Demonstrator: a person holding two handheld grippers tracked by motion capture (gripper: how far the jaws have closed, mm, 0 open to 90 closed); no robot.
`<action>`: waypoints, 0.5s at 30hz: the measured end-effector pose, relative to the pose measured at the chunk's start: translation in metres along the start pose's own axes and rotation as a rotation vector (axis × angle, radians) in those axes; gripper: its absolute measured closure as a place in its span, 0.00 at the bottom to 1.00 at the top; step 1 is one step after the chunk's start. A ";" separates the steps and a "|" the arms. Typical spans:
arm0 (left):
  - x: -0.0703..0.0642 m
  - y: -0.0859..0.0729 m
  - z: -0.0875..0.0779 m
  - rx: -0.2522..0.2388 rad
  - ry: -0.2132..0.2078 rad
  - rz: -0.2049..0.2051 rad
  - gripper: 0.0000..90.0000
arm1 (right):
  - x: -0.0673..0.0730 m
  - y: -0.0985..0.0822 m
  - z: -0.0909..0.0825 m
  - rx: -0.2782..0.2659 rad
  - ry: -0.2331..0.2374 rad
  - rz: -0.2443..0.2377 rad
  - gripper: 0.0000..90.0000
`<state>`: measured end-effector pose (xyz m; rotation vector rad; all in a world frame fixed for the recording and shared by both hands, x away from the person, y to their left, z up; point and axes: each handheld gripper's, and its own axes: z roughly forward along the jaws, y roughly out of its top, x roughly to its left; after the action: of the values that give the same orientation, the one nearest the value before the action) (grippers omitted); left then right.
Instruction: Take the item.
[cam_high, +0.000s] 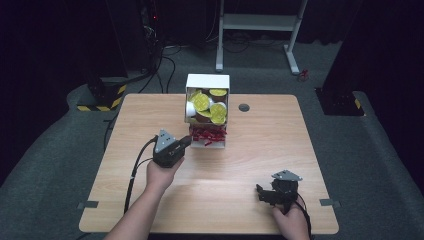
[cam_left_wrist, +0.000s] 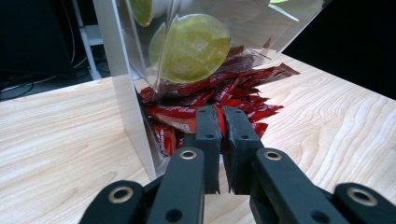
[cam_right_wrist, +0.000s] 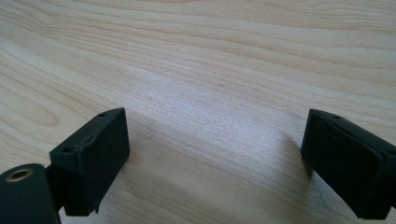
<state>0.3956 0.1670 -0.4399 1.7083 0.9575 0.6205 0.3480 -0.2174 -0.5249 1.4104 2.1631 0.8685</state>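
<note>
Left gripper (cam_left_wrist: 223, 112) pinches a red sachet (cam_left_wrist: 219, 122) at the dispenser (cam_high: 207, 82)

I see its jaws closed narrow on one sachet from the red heap (cam_high: 207, 134) at the dispenser's foot, near the tabletop's (cam_high: 150, 115) far edge. My right gripper (cam_right_wrist: 215, 154) rests wide open, holding nothing, near the front right corner.

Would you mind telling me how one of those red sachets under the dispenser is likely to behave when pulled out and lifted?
The red sachets look flat and thin, so one probably flexes and droops. They lie overlapped in a loose pile, so neighbours may drag along. The left hand-held gripper appears shut on one by its edge; the glossy wrapper might slip.
</note>
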 end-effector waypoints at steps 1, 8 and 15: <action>0.000 -0.001 -0.001 -0.002 -0.002 -0.002 0.95 | 0.000 0.000 0.000 0.000 0.000 0.000 0.09; -0.002 -0.001 -0.010 -0.023 -0.023 -0.005 0.95 | 0.000 0.000 0.000 0.000 0.000 0.001 0.09; -0.002 -0.003 -0.018 -0.033 -0.037 -0.011 0.95 | 0.000 0.000 0.000 0.000 0.000 0.000 0.09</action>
<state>0.3792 0.1752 -0.4362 1.6786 0.9245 0.5925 0.3480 -0.2174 -0.5249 1.4106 2.1631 0.8686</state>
